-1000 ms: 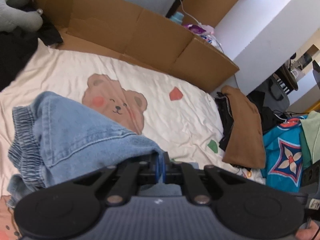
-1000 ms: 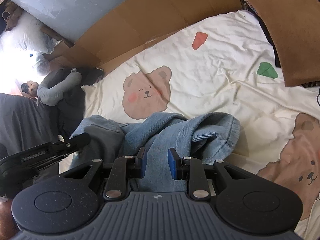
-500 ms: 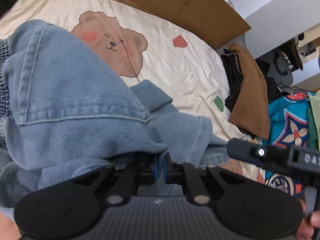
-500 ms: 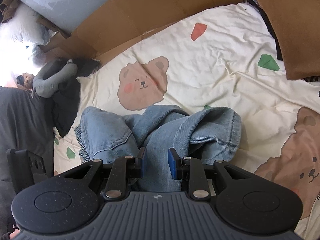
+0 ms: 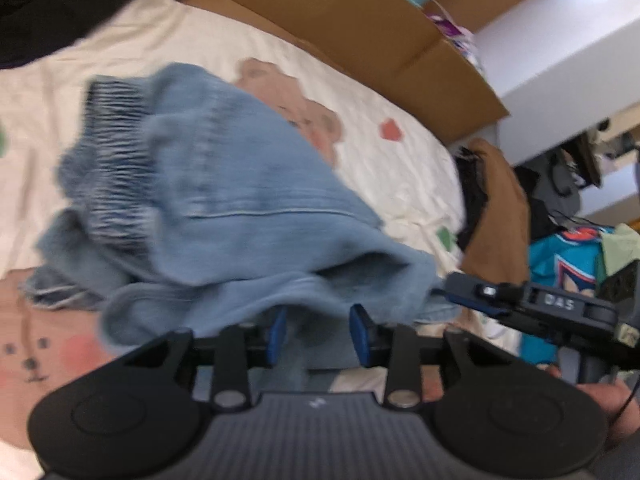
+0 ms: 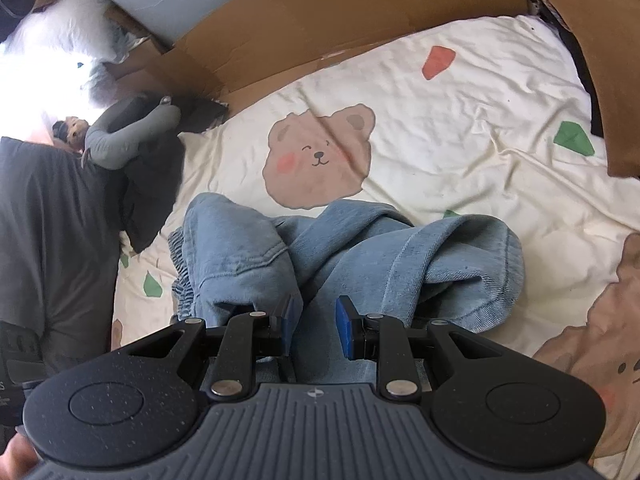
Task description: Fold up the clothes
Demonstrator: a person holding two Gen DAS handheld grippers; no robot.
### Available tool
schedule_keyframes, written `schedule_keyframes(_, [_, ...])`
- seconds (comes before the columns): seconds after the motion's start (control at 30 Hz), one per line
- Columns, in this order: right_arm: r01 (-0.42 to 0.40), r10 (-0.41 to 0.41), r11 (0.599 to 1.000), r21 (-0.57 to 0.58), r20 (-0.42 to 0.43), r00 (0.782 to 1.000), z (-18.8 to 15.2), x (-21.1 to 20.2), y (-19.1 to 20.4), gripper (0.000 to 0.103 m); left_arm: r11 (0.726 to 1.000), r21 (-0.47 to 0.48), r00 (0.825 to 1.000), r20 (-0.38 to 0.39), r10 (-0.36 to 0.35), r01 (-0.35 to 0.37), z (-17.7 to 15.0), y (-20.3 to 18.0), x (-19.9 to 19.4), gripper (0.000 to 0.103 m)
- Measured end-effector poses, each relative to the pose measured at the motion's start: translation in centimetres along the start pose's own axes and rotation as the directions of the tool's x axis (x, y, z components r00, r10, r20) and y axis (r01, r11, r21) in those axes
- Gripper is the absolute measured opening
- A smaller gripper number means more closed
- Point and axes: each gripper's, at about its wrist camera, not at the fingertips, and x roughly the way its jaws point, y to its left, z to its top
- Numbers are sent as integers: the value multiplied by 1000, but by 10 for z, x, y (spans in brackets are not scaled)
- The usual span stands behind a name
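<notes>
The blue jeans (image 6: pixel 352 256) were bunched mid-bedsheet (image 6: pixel 460 128), below the printed bear. The left gripper (image 5: pixel 318 330) was opening, denim between its parted pads. The right gripper (image 6: pixel 314 326) was clamped on a denim fold.

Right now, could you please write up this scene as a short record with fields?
surface: bear-print sheet
garment: blue jeans, bunched in a heap on the sheet
left gripper: jaws opening, denim between the pads
right gripper: pads pressed on a fold of the jeans
behind the sheet: cardboard
beside the sheet: brown garment
fold: not yet flat
</notes>
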Motion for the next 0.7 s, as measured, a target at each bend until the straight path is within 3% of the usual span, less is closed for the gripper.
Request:
schedule_keyframes(0.17, [-7,6,997,-75,-18,1000,10,-4,13,25,997,-57,997,55,55,-52,3,26,-17,43])
schedule_keyframes(0.47, [-54,38,970,-239,-71,997,50,-9,43,25,976,-146,977,115,180,-163,11,64,-24,45])
schedule_keyframes(0.7, [-41,-9,930,-365,-134,991,62,0,66,25,962,-236,977,123,173,-140,13,85,-16,45])
